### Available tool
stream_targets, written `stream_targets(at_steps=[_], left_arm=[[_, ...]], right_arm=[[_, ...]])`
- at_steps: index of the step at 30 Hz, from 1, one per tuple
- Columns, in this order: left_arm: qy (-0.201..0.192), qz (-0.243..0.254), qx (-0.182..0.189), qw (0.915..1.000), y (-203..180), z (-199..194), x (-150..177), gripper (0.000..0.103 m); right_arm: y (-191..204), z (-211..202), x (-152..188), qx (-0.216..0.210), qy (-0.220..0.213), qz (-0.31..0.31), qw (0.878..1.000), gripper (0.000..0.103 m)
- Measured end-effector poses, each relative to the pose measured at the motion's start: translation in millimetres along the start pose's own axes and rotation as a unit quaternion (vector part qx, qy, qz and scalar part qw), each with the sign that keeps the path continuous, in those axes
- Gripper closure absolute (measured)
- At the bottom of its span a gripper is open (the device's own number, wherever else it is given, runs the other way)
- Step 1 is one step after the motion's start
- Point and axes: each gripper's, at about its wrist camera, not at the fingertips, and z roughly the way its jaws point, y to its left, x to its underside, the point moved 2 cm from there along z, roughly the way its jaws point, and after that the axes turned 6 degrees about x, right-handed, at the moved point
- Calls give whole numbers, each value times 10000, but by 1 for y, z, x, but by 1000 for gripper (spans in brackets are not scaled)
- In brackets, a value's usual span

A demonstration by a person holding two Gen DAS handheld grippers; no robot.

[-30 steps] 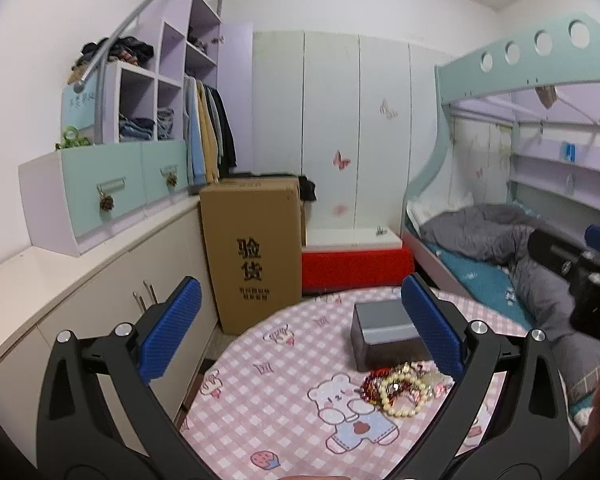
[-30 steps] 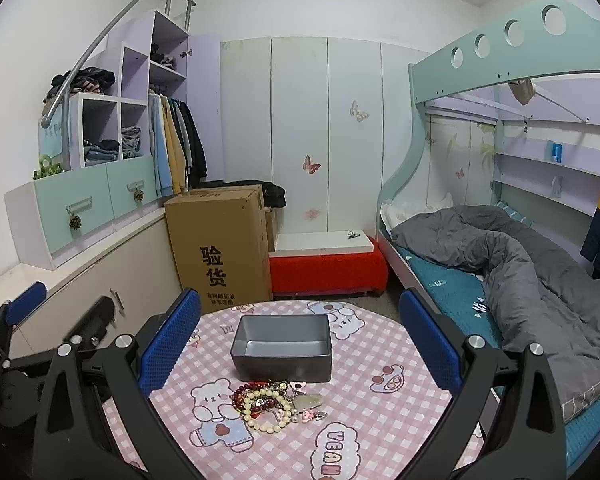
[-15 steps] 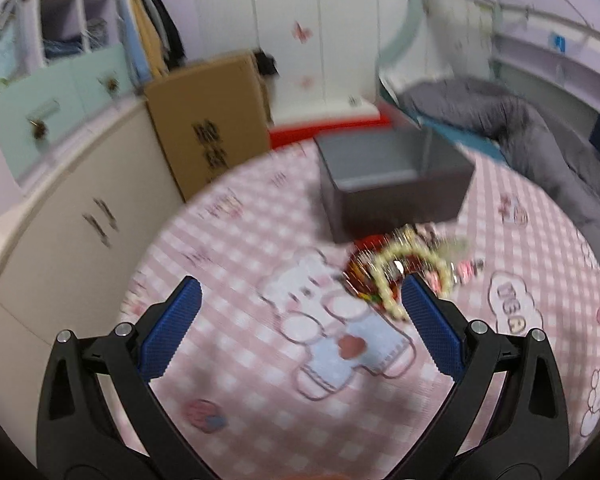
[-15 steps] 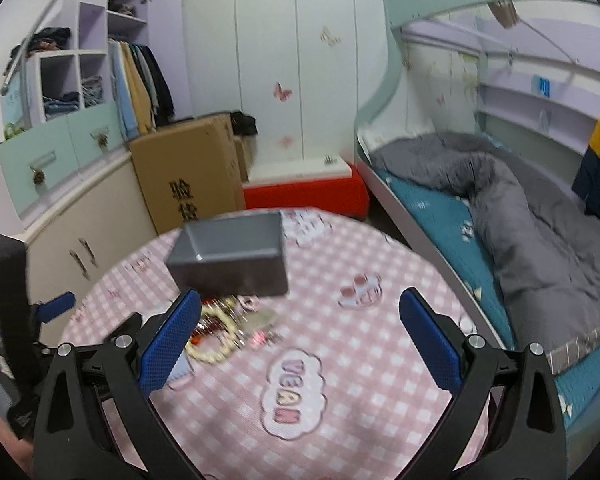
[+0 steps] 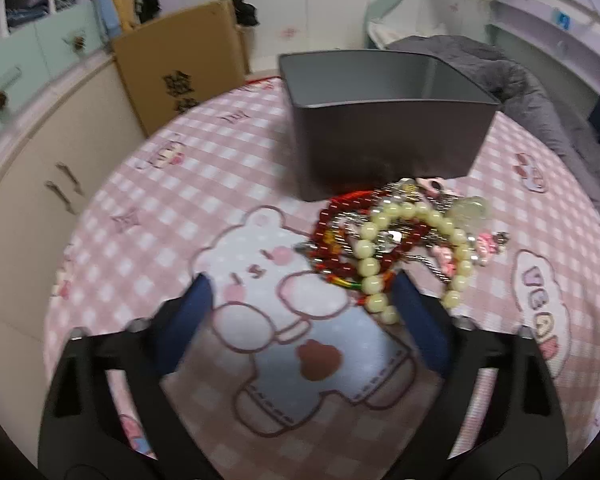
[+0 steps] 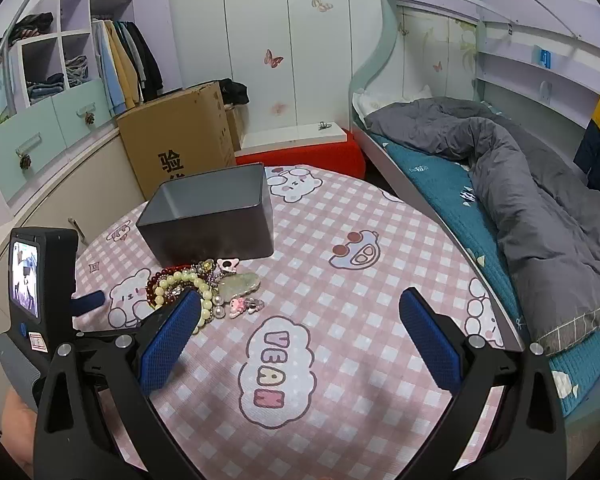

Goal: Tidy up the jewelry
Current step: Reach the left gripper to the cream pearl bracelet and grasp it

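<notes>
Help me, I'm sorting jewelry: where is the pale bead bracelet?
The pale bead bracelet lies in the jewelry pile on the pink checked tablecloth, just before the grey box, right of the printed bear.

Left gripper [image 5: 300,300] lower, jaws narrower, beside the jewelry pile [image 5: 400,240].

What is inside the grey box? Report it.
The grey box shows only bare inner walls. Its near wall hides the floor in both views, so I cannot say whether it is empty. The jewelry pile lies outside.
</notes>
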Motion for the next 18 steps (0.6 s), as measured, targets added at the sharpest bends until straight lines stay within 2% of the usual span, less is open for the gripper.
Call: stream_targets(at_steps=[1,3,5,10,16,17,18], left_arm=[[-5,-60,187,9998,1,0,0,39],[-45,-52,392,9992,-1,-2,0,81],[-16,-56,621,9981,-1,-6,2,92],[-226,-112,879,9958,8,-27,12,93],[-450,-224,818,9954,27,-46,24,93],[-480,-233,777,9955,29,-48,25,93],[-493,-249,744,9957,32,-50,25,93]], right_arm=[[0,1,1,11,23,-4,10000,7],[1,3,2,9,73,5,10000,7],[1,4,3,18,94,-12,10000,7],[4,10,8,-28,186,-71,9998,7],[19,39,15,-224,552,-360,9976,8],[22,47,15,-244,601,-459,9968,15],[24,54,15,-250,657,-541,9961,25]])
